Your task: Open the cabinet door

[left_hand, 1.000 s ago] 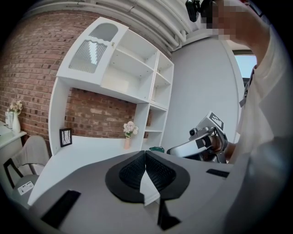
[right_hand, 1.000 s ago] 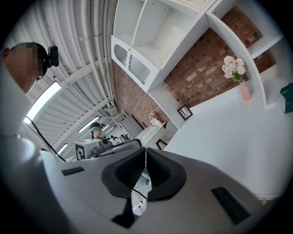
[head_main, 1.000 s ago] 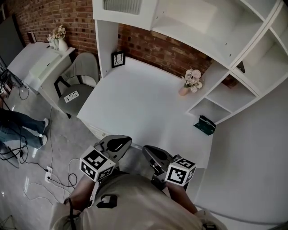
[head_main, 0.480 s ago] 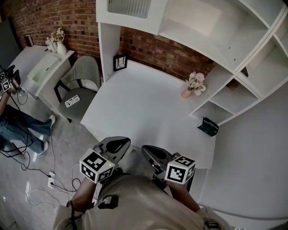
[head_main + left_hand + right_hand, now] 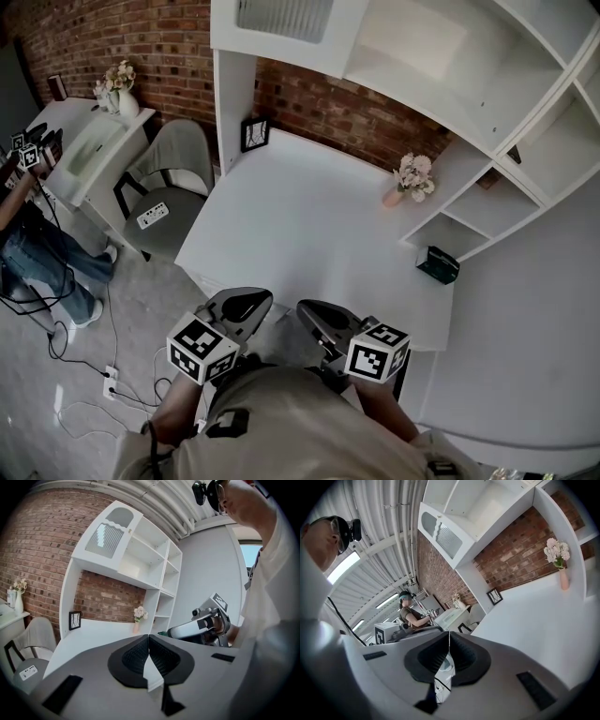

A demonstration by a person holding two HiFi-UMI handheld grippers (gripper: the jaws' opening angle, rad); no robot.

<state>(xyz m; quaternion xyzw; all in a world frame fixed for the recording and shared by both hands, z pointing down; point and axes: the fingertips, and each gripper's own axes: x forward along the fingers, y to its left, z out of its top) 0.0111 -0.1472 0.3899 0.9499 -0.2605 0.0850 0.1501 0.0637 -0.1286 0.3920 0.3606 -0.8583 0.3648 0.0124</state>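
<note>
Bright, even light from ceiling strip lamps (image 5: 344,566) and a window (image 5: 251,557) nearly washes out the white cabinet (image 5: 412,47) and table (image 5: 309,234), shadows are soft, the head view is sharp, and both gripper views bulge fisheye-fashion into black corners.

No legible text, labels or numbers anywhere.

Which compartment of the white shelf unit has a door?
The top-left compartment, above the picture frame: a ribbed-pane door covers it; the others stand open.
</note>
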